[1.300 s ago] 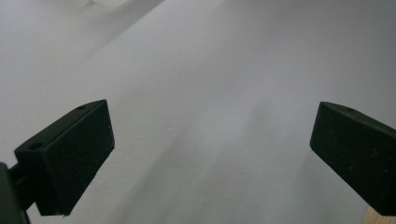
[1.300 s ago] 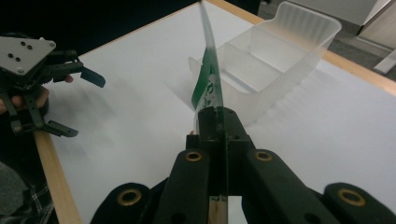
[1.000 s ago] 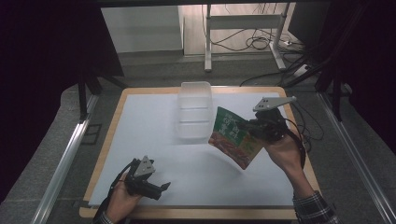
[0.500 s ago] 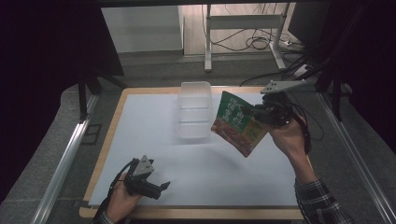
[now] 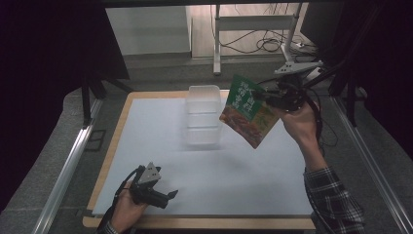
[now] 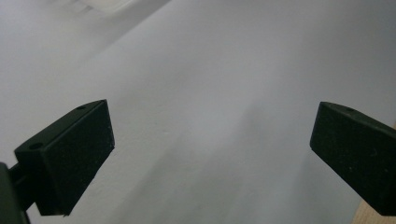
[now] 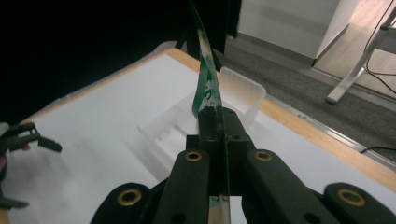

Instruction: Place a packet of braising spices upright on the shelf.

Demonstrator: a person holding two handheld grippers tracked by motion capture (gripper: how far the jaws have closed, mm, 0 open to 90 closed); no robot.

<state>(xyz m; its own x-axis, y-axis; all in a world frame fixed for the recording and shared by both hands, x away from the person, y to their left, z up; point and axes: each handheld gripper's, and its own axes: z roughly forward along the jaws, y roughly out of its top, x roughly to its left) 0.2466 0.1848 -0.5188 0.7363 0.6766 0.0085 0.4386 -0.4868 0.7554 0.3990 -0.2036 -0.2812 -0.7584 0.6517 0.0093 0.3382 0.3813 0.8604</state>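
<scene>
Right tongs [image 5: 272, 97] clamp green packet [image 5: 247, 109] aloft beside clear container [image 5: 203, 114]; left tongs [image 5: 170, 196] released, near tabletop [image 5: 214, 222] front-left corner.

We've got the high view looking forward and down over the white table [image 5: 160, 146], both gripper views riding close behind their jaws, all sharing the clear container [image 5: 202, 114].

Claw [image 7: 215, 122] tight on green packet [image 7: 205, 79]

Clear container [image 5: 203, 115] amid open mat [image 5: 234, 180]
</scene>
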